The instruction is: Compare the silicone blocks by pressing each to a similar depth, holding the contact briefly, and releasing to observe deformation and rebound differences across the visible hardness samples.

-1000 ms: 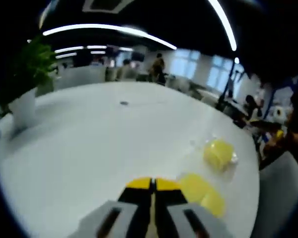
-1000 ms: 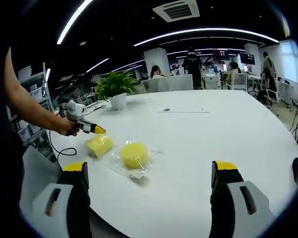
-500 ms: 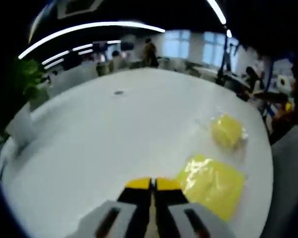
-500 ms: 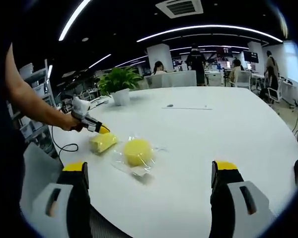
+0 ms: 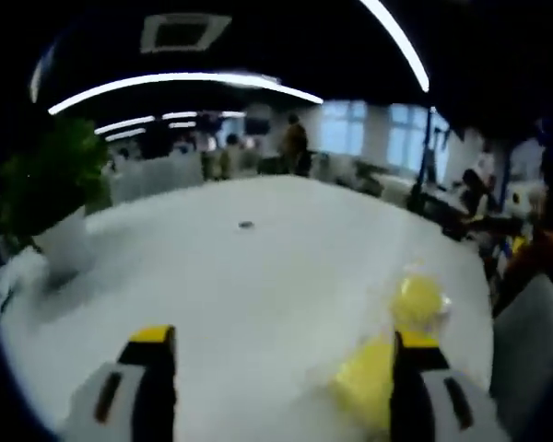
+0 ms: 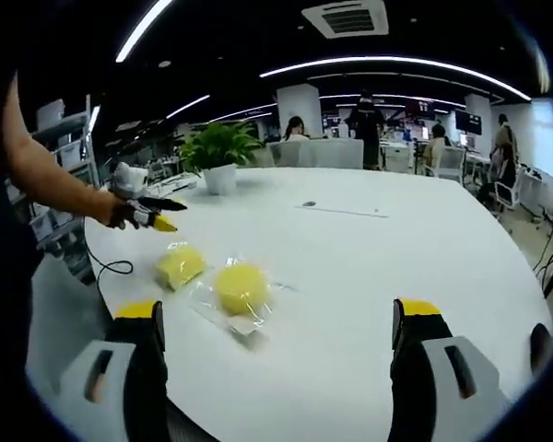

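Two yellow silicone blocks are seen lying on a large white desk (image 6: 369, 267), each wrapped in a clear plastic bag. In the right gripper view, the squarer block (image 6: 180, 265) is placed to the left and the round block (image 6: 241, 287) just beside it on the right; the two are near each other but not touching. The loose edges of the round block's bag (image 6: 244, 322) are spread flat on the desk around it.

The right gripper (image 6: 275, 336) is held above the near edge of the desk with its jaws spread wide and nothing between them; both blocks are seen beyond the jaws, between them and towards the left one.

The left gripper (image 6: 157, 211) is seen in the right gripper view, held in a person's hand (image 6: 118, 213) above the desk just beyond the squarer block, with its jaws parted. In the left gripper view, its jaws (image 5: 281, 354) are also shown wide apart and empty, with the squarer block (image 5: 364, 387) blurred beside the right jaw and the round block (image 5: 418, 299) further off.

A potted plant (image 6: 219, 152) in a white pot is set on the far side of the desk, well apart from the blocks. A small dark object (image 6: 309, 204) is seen lying near the desk's middle.
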`<state>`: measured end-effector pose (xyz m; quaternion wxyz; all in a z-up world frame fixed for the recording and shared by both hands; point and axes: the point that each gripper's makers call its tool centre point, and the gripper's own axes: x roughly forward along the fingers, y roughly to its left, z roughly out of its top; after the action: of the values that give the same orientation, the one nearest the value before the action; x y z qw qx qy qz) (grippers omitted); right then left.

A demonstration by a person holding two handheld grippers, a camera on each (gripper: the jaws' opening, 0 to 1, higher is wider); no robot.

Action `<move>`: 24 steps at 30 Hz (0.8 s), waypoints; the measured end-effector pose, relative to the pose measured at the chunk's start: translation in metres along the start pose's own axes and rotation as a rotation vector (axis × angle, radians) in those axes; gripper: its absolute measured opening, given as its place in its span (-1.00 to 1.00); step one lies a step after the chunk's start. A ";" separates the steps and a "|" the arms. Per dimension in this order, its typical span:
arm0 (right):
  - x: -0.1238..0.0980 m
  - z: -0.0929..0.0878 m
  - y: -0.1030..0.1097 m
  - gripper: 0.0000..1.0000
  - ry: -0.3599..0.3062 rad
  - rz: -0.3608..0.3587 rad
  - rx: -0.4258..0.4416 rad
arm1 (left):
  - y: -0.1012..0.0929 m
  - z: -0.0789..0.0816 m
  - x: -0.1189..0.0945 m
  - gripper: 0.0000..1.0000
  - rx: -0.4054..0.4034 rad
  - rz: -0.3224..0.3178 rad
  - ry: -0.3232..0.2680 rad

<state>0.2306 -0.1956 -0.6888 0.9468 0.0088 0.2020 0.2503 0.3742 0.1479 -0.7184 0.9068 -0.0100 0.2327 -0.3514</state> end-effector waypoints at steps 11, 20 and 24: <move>-0.001 -0.001 -0.013 0.86 0.040 -0.035 0.003 | -0.002 0.010 -0.069 1.00 -0.029 0.097 -0.089; 0.004 -0.005 0.005 0.93 0.032 0.017 0.060 | -0.027 -0.002 -0.118 1.00 -0.128 0.113 -0.140; 0.010 -0.010 0.014 0.93 0.042 0.042 0.049 | -0.035 -0.011 -0.137 1.00 -0.047 0.140 -0.101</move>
<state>0.2287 -0.1796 -0.6998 0.9364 0.0312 0.2275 0.2654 0.2592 0.2113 -0.6646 0.9391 -0.0327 0.1951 -0.2808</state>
